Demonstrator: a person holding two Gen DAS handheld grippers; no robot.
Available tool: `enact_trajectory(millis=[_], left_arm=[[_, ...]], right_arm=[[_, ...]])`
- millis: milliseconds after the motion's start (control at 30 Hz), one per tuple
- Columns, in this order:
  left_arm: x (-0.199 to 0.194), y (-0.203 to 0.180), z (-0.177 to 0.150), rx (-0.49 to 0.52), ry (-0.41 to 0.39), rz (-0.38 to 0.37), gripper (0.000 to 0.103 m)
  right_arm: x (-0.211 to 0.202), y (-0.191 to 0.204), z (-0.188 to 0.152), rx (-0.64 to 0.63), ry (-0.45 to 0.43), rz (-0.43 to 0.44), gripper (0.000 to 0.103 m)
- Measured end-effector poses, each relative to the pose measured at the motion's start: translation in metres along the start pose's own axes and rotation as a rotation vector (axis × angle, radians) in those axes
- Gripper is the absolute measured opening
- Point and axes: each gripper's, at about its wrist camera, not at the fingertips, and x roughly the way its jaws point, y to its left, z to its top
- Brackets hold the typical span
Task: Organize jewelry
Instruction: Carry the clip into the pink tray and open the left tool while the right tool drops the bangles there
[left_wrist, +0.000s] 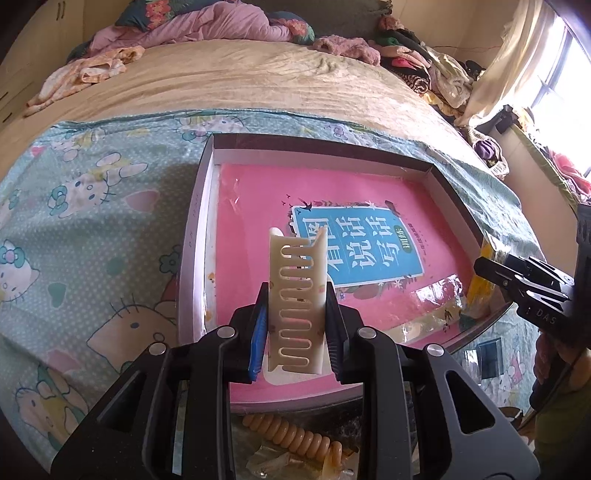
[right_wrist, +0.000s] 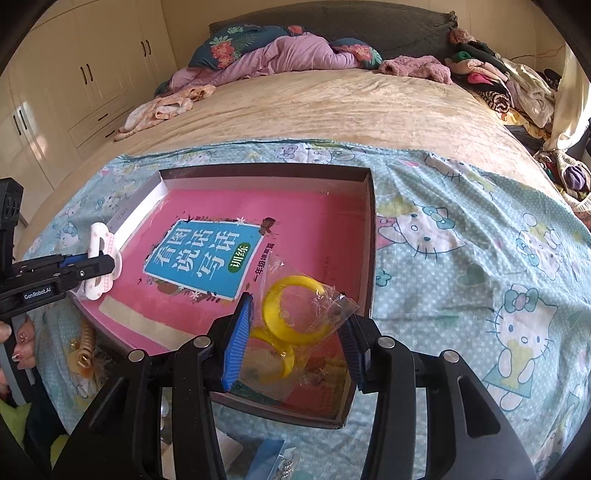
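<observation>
My left gripper (left_wrist: 295, 295) is shut on a cream hair clip (left_wrist: 297, 295) with wavy slots, held above the near left part of a shallow box (left_wrist: 192, 236) lined with a pink book. In the right wrist view the clip (right_wrist: 101, 262) shows over the box's left edge in the left gripper (right_wrist: 96, 266). My right gripper (right_wrist: 295, 325) is open around a clear bag of yellow rings (right_wrist: 291, 317) that lies in the box's near right corner (right_wrist: 371, 236). The right gripper shows at the right edge of the left wrist view (left_wrist: 484, 267).
The box lies on a Hello Kitty sheet (right_wrist: 461, 258) over a beige bed. An orange coiled hair tie (left_wrist: 295, 435) and small bags lie in front of the box. Clothes are piled at the head of the bed (right_wrist: 280, 55) and its right side.
</observation>
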Motion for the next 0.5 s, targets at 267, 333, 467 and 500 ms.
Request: enact_trajectory(millis=[267,333,467,500], left_arm=[[0.008,0.002,-0.005,-0.007,0.015,0.005,0.020],[0.008,0.003,-0.005,-0.012,0.014,0.002,0.019],[0.008,0.003,-0.005,-0.014,0.015,0.002,0.020],[0.008,0.003,-0.005,-0.015,0.015,0.001,0.020]], right_arm=[[-0.004,-0.001,-0.006,0.022,-0.004,0.019,0.063],[-0.009,-0.002,-0.008,0.035,-0.013,0.026,0.064],[-0.025,-0.007,-0.012,0.072,-0.048,0.035,0.069],[-0.029,-0.008,-0.012,0.078,-0.057,0.033,0.073]])
